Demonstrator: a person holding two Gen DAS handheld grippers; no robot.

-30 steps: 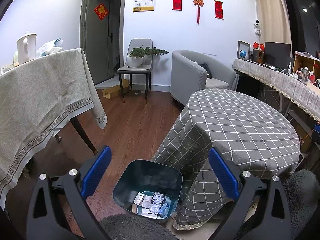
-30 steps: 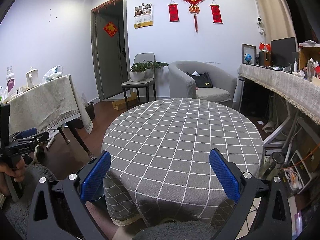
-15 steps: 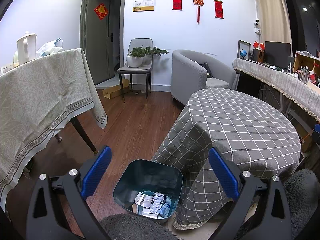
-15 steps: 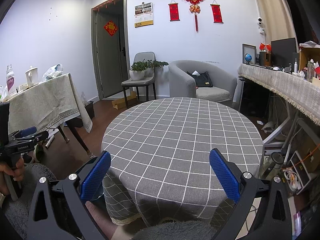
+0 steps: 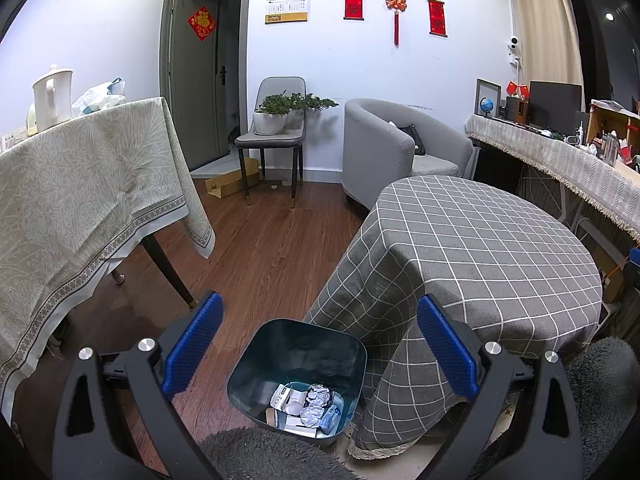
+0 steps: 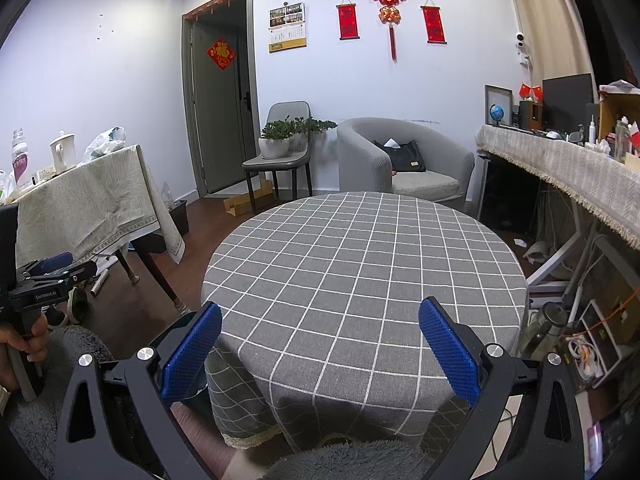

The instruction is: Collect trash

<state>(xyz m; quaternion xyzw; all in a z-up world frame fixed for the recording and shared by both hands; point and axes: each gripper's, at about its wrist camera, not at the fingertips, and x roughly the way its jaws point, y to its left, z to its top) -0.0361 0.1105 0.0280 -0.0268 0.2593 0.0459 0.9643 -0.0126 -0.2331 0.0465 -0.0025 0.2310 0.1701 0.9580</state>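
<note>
While looking forward along the left hand-held gripper [image 5: 318,302], shows both blue pads spread wide apart with nothing between them. Frames, in the gap below, a dark open bin [image 5: 298,330] standing on the wooden floor [image 5: 272,248], close against the hanging edge of a grey checked tablecloth. Reveals crumpled paper and small white packets [image 5: 308,400] at the bottom, so places the task's trash already inside the bin rather than on any surface. Probably explains the aim of this gripper: poised above the bin mouth, jaws parted as suits a drop, not a grasp.

Looking along the right hand-held gripper [image 6: 320,314], finds the same wide-open stance and no load. Faces the round worktop [image 6: 360,264] from just above its near edge. Shows only bare checked cloth, no scraps in sight. Catches at far left the other gripper side-on, its handle wrapped by a hand [image 6: 24,338], held low beside the round worktop on the bin's side.

Suggests, as a judgement, a task near its end or between rounds, with nothing to pick off the round worktop. Cannot rule out litter elsewhere, for instance on the side worktop [image 5: 80,184] carrying a white kettle [image 5: 52,96] and a plastic bag [image 5: 100,96].
</note>
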